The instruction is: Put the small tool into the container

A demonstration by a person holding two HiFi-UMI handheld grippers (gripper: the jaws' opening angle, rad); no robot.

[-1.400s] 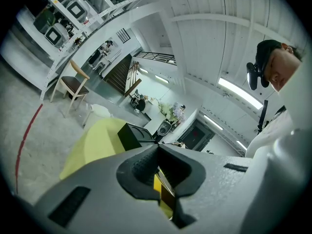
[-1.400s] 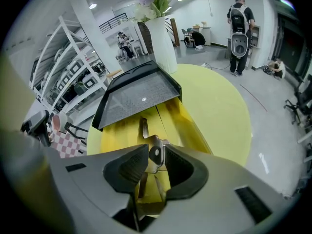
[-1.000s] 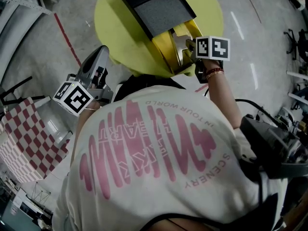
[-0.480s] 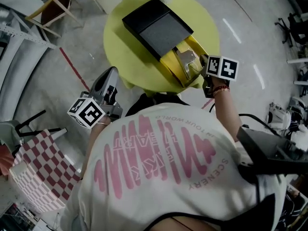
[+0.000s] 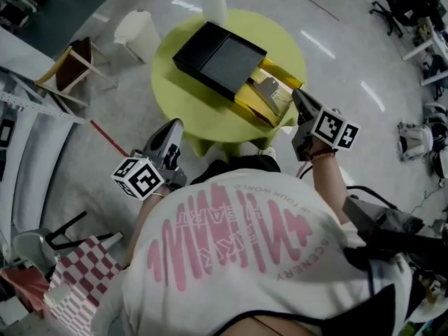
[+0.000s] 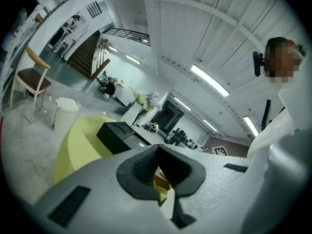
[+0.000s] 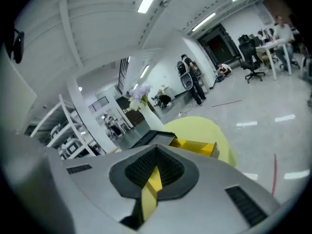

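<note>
Glossy grey floor [image 5: 126,89] under round lime-green table [image 5: 189,100] bearing flat black box [image 5: 217,58] and open yellow tray [image 5: 250,100] holding small silvery tool [image 5: 269,88]; left gripper [image 6: 157,147] closed empty, facing table; right gripper [image 7: 157,150] just closed on nothing, facing tray.

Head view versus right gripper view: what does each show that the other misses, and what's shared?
Head view only: the metal tool lying in the yellow drawer, and the left hand-held gripper beside the table. Right gripper view only: the right hand-held gripper, its jaws just closed together, and people standing far behind. Both: round table, black box, yellow drawer.
</note>
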